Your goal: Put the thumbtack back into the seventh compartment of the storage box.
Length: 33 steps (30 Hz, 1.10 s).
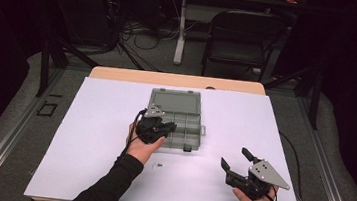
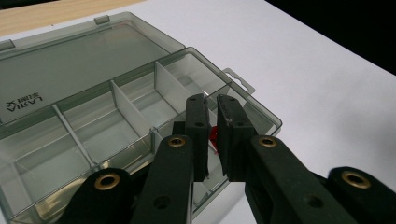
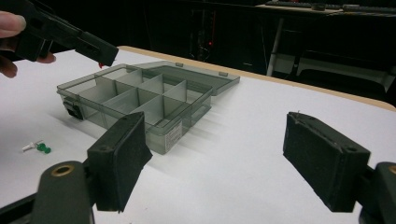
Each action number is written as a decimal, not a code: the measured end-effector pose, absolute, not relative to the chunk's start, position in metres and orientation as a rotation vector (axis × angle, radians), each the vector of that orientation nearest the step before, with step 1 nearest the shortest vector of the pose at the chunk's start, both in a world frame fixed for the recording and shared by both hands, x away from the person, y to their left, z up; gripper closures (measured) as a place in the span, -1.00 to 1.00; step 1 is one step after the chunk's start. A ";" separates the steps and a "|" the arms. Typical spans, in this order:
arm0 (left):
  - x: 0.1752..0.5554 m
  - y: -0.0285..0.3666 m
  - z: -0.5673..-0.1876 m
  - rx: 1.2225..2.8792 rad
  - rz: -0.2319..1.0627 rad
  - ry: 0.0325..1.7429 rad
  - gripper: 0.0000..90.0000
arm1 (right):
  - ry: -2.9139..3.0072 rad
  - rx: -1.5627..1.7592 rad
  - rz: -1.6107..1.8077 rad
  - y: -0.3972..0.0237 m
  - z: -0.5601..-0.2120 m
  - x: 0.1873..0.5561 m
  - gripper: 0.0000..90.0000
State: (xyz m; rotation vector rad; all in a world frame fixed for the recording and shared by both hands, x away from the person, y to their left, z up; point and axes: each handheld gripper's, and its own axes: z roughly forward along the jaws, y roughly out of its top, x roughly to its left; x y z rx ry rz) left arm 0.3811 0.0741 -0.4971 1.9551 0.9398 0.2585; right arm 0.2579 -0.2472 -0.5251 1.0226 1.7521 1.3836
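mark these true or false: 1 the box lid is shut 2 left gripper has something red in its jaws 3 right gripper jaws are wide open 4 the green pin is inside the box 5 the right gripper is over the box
1. False. The organiser box lies with its lid open, flat behind the compartments.
2. True. The left gripper is closed on a small red item, held over the box.
3. True. The right gripper has its jaws spread wide with nothing between them.
4. False. The green pin lies on the white table, outside the box.
5. False. It is over bare table, right of the box.
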 end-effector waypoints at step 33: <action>0.394 0.055 -0.523 2.054 0.228 0.955 0.86 | 1.747 1.025 1.395 -0.248 -0.525 0.258 -0.53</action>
